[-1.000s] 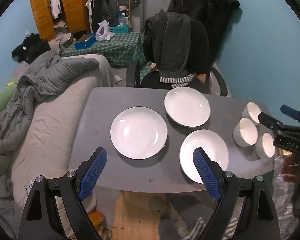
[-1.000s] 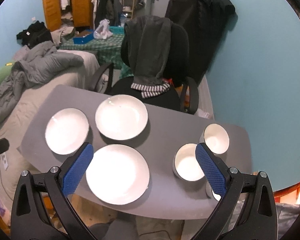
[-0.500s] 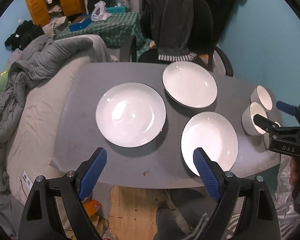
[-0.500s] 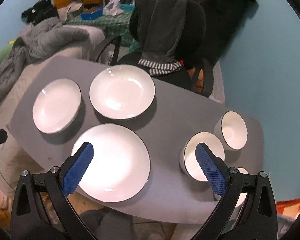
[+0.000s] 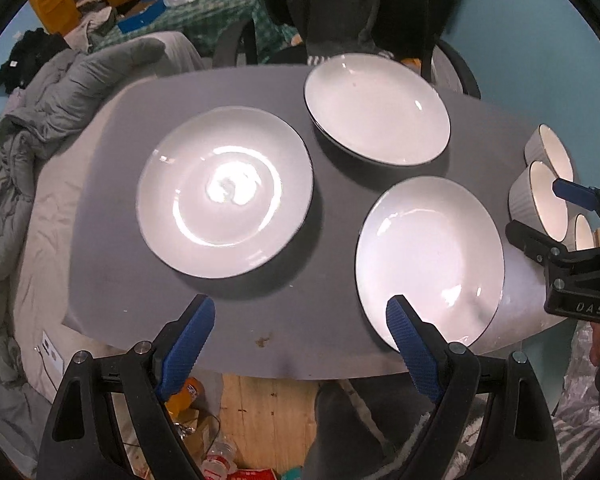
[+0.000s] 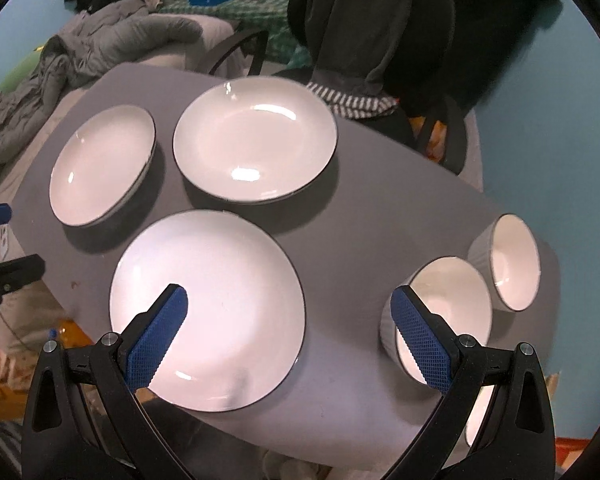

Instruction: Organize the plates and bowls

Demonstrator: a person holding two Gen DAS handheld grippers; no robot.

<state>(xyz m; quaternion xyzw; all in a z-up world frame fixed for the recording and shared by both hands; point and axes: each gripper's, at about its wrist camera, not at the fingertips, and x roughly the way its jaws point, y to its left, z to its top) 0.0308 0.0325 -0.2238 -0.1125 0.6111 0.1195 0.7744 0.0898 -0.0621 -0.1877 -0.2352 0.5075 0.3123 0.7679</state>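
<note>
Grey oval tabletop [image 5: 228, 76] before a turquoise wall: three white dark-rimmed ceramic plates [image 5: 225, 191] clustered at centre, apart from one another; three white ribbed ceramic bowls [image 6: 444, 312] at 3 o'clock. Left gripper [image 5: 298, 342] at 6 o'clock, jaws spread, empty. Right gripper [image 6: 292, 336] likewise spread, holding nothing, over the nearest plate [image 6: 208, 312].

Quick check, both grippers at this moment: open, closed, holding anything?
Left gripper: open, holding nothing, above the table's near edge.
Right gripper: open, holding nothing, above the nearest plate.
</note>
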